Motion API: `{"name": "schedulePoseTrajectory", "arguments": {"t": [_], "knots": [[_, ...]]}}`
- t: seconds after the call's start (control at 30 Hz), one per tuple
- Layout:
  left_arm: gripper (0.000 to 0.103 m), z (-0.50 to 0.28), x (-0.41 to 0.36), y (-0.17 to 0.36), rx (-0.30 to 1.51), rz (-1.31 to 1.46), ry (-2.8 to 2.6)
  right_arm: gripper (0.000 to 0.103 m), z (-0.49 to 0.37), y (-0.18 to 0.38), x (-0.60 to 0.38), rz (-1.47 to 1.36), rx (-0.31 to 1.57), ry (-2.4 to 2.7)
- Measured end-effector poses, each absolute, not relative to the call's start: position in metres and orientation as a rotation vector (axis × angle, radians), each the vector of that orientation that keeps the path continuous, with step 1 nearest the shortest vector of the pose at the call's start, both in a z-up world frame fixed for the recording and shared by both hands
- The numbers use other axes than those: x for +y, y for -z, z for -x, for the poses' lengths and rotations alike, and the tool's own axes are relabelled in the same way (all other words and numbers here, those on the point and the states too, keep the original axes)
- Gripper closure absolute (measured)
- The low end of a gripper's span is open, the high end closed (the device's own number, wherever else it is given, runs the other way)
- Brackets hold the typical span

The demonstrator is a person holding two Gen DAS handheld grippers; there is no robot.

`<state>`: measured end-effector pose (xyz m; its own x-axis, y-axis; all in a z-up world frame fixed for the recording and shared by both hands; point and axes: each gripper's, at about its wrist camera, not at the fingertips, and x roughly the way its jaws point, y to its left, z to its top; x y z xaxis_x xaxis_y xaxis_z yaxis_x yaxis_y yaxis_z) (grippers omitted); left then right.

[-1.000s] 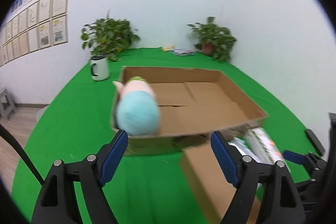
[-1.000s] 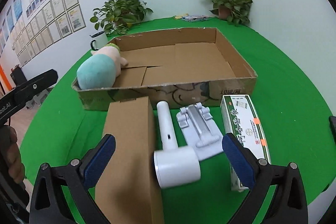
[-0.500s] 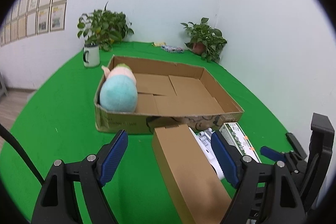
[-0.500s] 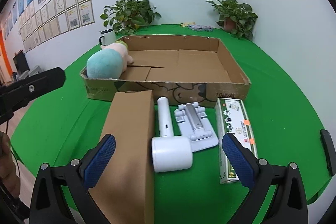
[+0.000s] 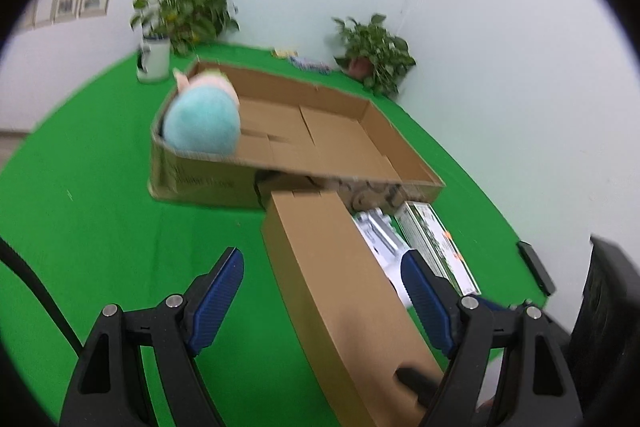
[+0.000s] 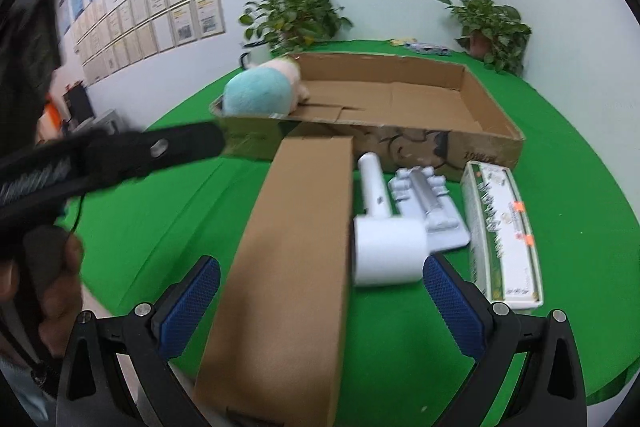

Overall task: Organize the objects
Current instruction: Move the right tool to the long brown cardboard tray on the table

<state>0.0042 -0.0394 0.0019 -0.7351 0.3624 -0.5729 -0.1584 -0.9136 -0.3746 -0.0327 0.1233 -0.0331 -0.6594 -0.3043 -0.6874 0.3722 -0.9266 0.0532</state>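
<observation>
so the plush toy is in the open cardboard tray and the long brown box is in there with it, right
Not quite. The plush toy is in the open cardboard tray, but the long brown box lies outside it on the green table, in front of the tray's near wall. The right wrist view shows this.

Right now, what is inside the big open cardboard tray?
Only a plush toy lies at one end of the cardboard tray; the rest shows bare flaps. The floor under the toy is hidden.
</observation>
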Motion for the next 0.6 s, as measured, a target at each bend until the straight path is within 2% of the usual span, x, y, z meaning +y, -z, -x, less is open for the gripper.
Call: {"name": "schedulePoseTrajectory", "arguments": {"t": [0.27,0.3,0.33,0.37,0.5,0.6], "knots": [[0.025,0.006,-0.039,0.048,-0.582,1.144,-2.442,0.001,0.011,0.069,0.096,-1.129,0.289,2.46],[0.028,0.006,-0.038,0.051,-0.583,1.154,-2.425,0.003,0.009,0.074,0.092,-1.135,0.315,2.463],[0.03,0.005,-0.038,0.054,-0.584,1.163,-2.414,0.009,0.01,0.078,0.088,-1.154,0.338,2.46],[0.03,0.005,-0.038,0.057,-0.587,1.167,-2.413,0.014,0.011,0.082,0.086,-1.173,0.34,2.449],[0.03,-0.002,-0.051,0.065,-0.633,1.183,-2.422,0.015,0.013,0.084,0.081,-1.183,0.338,2.455],[0.029,-0.008,-0.066,0.07,-0.678,1.188,-2.418,0.016,0.019,0.082,0.082,-1.21,0.231,2.43]]}}
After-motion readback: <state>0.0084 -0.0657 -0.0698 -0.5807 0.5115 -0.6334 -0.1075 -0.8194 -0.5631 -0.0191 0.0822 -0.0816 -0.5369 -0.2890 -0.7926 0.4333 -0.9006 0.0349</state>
